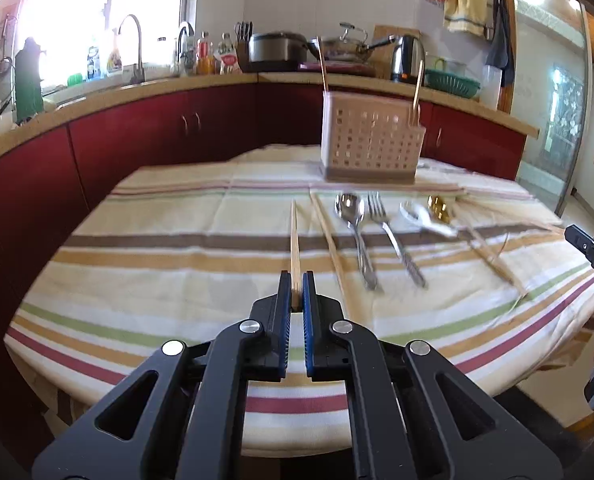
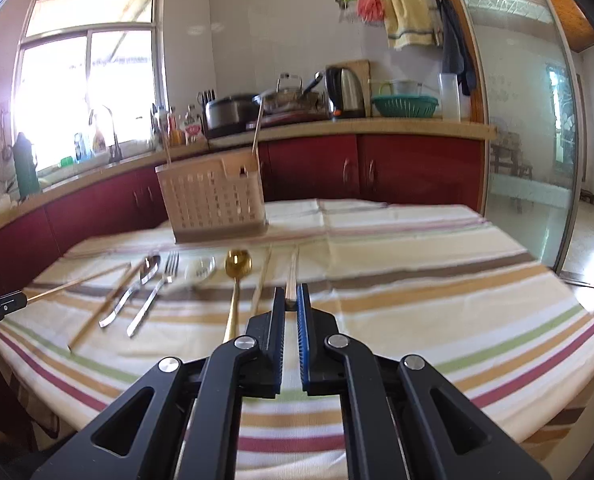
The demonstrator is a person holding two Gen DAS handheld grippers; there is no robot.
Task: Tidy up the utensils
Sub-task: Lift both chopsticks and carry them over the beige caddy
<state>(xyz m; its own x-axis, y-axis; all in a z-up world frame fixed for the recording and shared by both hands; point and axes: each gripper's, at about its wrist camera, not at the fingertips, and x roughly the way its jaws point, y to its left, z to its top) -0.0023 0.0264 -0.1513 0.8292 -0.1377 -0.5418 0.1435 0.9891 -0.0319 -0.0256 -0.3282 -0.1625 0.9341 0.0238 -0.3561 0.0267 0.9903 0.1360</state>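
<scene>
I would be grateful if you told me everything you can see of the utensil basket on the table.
The basket is a pale beige, plastic-looking rectangular holder with walls pierced by rows of small square holes and a darker solid base. It stands upright at the far side of the striped tablecloth, beyond the laid-out cutlery. Two thin sticks, probably chopsticks, rise from it. Neither pair of tongs touches it.

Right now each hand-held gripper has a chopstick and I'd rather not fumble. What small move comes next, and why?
Probably carry the left hand-held gripper forward over the basket first. Its chopstick is clamped, and the basket already holds upright sticks. The right hand-held gripper can follow with its chopstick.
</scene>
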